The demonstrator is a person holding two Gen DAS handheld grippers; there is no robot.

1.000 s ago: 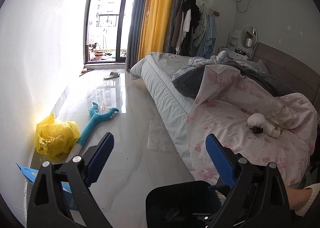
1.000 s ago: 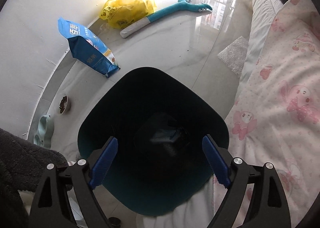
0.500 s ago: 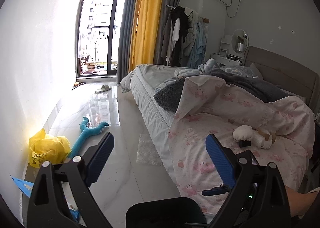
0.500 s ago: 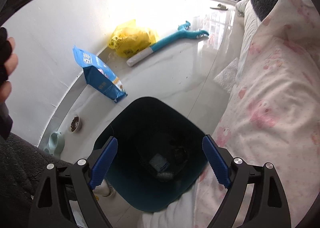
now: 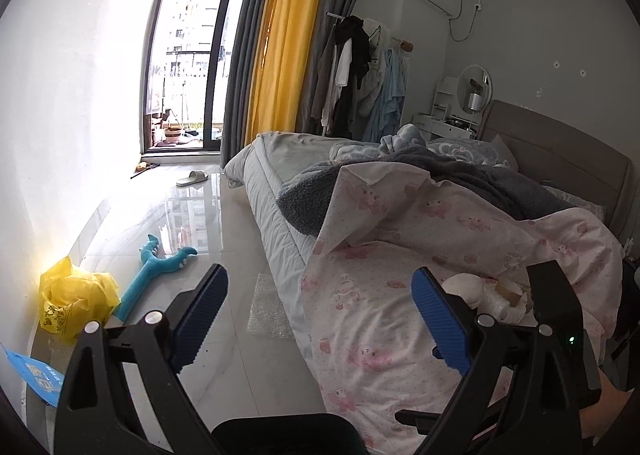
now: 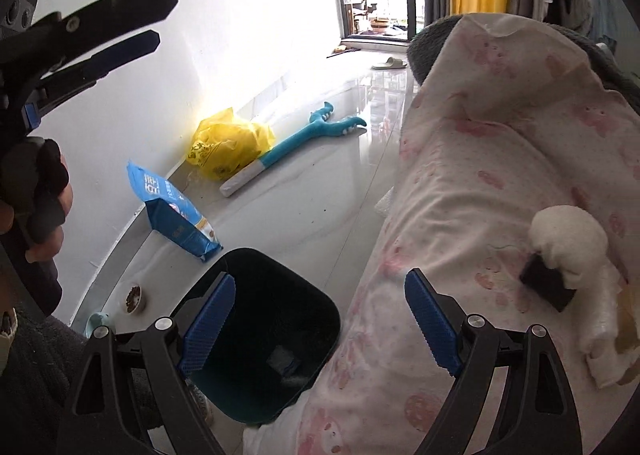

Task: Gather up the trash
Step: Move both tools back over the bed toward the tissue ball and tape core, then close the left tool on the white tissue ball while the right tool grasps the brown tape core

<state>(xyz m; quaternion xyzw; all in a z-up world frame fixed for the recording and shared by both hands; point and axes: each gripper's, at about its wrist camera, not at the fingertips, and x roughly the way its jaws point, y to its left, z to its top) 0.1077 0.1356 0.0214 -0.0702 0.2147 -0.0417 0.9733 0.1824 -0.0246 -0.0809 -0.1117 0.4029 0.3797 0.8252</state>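
Right wrist view: the right gripper [image 6: 316, 319] is seen with its fingers wide apart and nothing between them, hanging over the near rim of the dark trash bin [image 6: 320, 295], which stands on the floor against the long side edge of the bed [image 6: 500, 159]. Some scraps are visible at the bottom of the bin. More trash lies on the pink quilt near that same edge: a crumpled white tissue wad [image 6: 568, 235], a small black box [image 6: 548, 283] touching it, and further crumpled paper [image 6: 608, 339] just beside.

In the left wrist view the left gripper [image 5: 320, 315] is also held wide and empty, pointed along the bed; the same pile [image 5: 476, 291] is partly hidden behind its right finger. On the floor along the wall, a yellow plastic bag [image 5: 72, 303] and a blue pouch [image 6: 172, 211] are seen, with a sheet of bubble wrap [image 5: 268, 311] at the bed's side edge.

The step in hand is judged to be the reach for the next piece of trash. The right gripper would need to be swung over the quilt, lowered around the tissue wad and closed gently, since the wad is soft and light.
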